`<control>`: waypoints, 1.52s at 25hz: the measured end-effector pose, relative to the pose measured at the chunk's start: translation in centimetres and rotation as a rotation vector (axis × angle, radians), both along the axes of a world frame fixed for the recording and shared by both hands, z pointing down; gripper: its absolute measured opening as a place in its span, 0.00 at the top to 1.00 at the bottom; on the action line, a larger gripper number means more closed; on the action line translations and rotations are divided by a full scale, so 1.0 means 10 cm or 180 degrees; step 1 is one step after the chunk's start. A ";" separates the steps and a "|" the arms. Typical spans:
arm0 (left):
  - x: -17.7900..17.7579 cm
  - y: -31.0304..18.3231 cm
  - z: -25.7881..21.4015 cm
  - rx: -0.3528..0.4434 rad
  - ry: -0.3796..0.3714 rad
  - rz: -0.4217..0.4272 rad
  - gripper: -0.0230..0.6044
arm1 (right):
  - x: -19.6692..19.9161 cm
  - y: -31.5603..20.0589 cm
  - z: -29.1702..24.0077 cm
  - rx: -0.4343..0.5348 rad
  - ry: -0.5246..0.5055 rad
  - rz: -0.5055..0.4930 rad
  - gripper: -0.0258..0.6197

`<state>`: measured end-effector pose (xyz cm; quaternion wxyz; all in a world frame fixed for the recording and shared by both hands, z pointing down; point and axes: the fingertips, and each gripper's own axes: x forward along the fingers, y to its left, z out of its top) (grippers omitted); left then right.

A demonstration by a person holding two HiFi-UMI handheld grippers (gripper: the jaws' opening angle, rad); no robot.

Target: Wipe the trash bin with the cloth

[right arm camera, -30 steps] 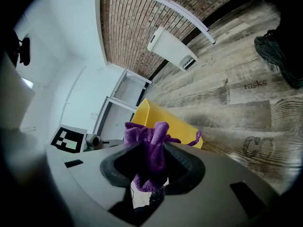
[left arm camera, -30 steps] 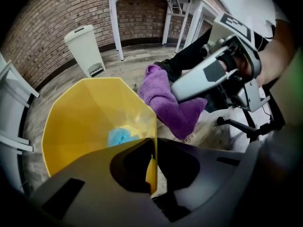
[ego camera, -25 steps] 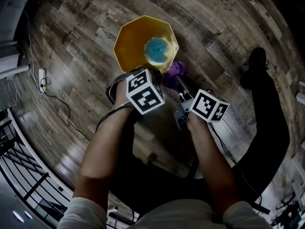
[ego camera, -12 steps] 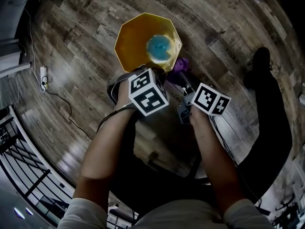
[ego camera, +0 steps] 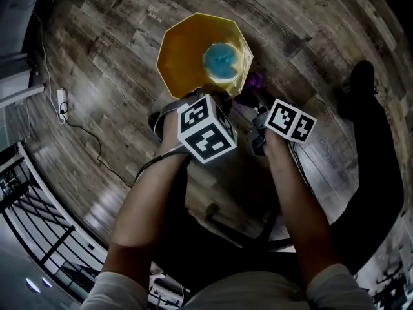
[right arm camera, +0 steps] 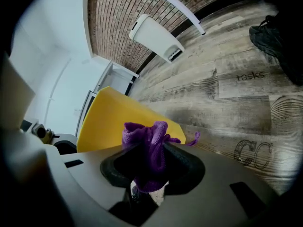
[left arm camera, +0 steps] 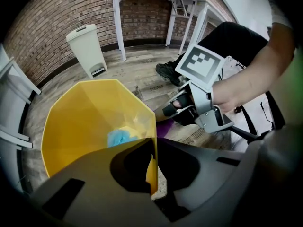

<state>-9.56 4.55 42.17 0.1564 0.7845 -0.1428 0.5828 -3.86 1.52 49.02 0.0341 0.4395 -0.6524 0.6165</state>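
At the far left of the head view I note a white power strip (ego camera: 62,100) with its cable lying on the grey wood-plank floor (ego camera: 116,37). Right of it stands the yellow faceted plastic trash bin (ego camera: 184,50), upright and open at the top, with a crumpled blue wad (ego camera: 221,58) lying at its bottom. The left gripper (left arm camera: 152,168) points steeply down over the bin's near rim. Its jaws are clenched on the thin yellow wall, one jaw inside and one outside. In the left gripper view, a white pedal bin (left arm camera: 87,46) stands far off against the brick wall. The right gripper (right arm camera: 148,171) is just right of the left one, at the bin's right outer side. Its jaws are grasping a bunched purple woven cloth (right arm camera: 147,141), which protrudes past the jaw tips. The cloth sits just beside the bin's outer wall; I cannot confirm contact. At the far right a black shoe (ego camera: 359,82) rests on the floor.
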 end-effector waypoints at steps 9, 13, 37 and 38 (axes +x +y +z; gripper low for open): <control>-0.01 0.01 0.01 -0.0054 0.0014 -0.0066 0.93 | 0.00 -0.10 0.50 -0.0150 0.0174 -0.0101 0.76; -0.02 0.02 -0.01 -0.0059 0.0041 -0.0089 0.93 | -0.01 -0.15 0.74 -0.0219 0.0271 -0.0151 0.76; 0.02 -0.03 0.02 -0.0057 0.0028 -0.0391 0.93 | 0.14 -0.21 1.41 -0.0405 0.1014 -0.0716 0.76; 0.04 -0.04 0.02 -0.0047 0.0034 -0.0423 0.93 | 0.18 -0.18 1.36 -0.0398 0.0990 -0.0678 0.76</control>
